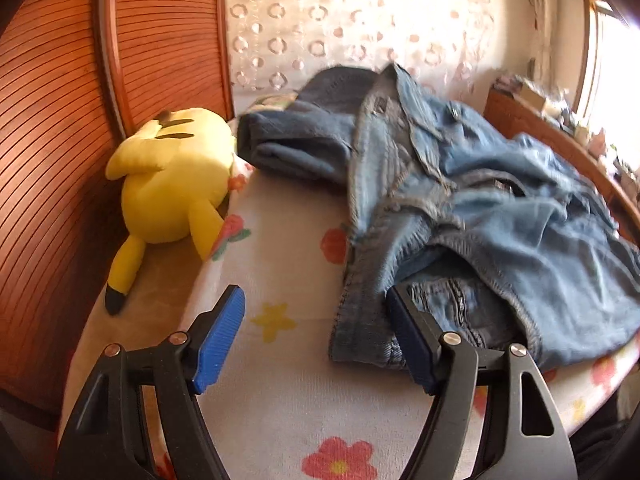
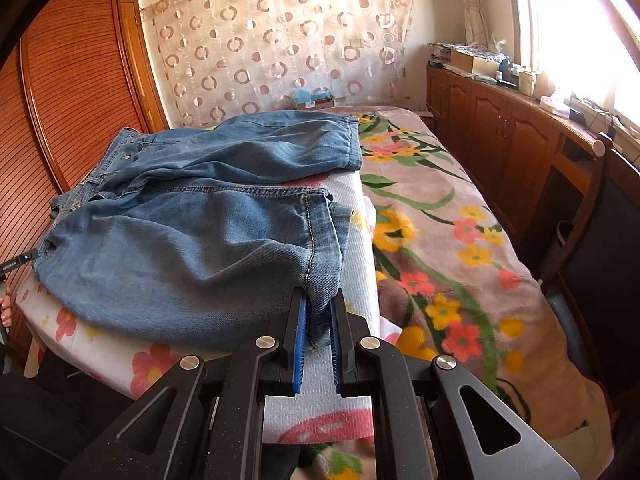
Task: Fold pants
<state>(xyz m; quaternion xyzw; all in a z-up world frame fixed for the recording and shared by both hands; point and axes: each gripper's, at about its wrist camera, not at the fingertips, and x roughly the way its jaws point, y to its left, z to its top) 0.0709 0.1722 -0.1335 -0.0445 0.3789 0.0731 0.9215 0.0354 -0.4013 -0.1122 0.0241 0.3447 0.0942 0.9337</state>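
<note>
Right gripper [image 2: 319, 326] fingers are nearly closed and pinch the hem corner of the near leg of the jeans [image 2: 192, 248]; left gripper [image 1: 316, 344] fingers stand wide apart, one pad on the bare sheet, the other at the waistband edge, gripping nothing. The jeans lie on the flower-print board [image 2: 360, 240] on top of the bed [image 2: 460, 240], crumpled at the waist end, both legs stretched roughly side by side, not stacked. My read: early stage, legs not aligned, no lengthwise or crosswise fold done; yellow plush toy [image 1: 172, 184] sits clear.
</note>
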